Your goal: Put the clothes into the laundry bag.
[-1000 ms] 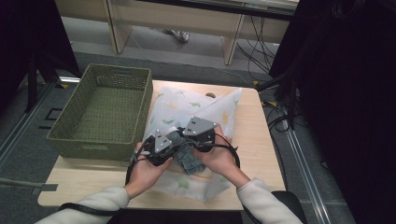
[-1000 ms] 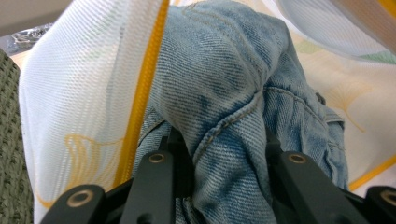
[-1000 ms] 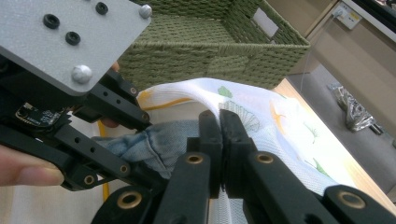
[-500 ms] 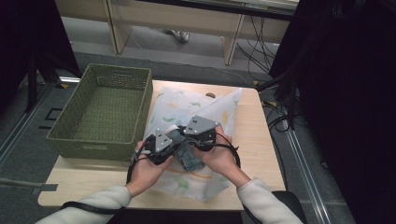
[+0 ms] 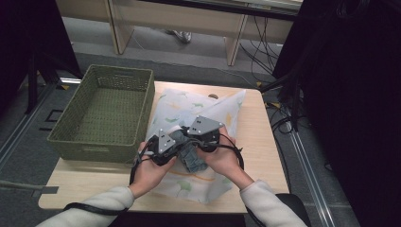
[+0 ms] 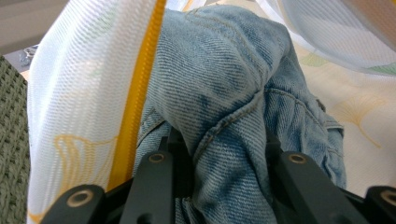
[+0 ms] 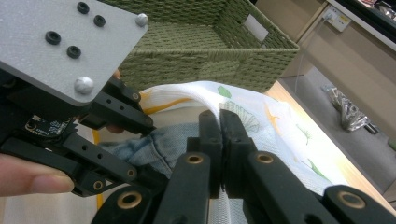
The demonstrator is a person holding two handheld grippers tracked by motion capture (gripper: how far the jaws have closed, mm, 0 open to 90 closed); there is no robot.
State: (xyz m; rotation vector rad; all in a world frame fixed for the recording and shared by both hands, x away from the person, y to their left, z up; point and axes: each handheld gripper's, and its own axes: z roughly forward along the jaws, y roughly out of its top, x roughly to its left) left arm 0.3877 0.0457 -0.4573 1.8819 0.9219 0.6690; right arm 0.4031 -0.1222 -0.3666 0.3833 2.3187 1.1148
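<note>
Two tools work one job: my left tool (image 5: pixel 182 142) is clamped on the bunched jeans (image 6: pixel 233 116), which sit in the mouth of the mesh bag (image 5: pixel 189 106) in the middle of the counter (image 5: pixel 265 142), while my right tool (image 7: pixel 219 123) is pinched tight on the bag's white edge. I judge that I hold the edge up so the opening stays wide beside the yellow zip (image 6: pixel 140 84) as the denim goes in. Loose mesh drapes over the jeans and could snag them. An empty green basket (image 5: pixel 101 111) stands just left of the bag, touching it, clear of my hands.
</note>
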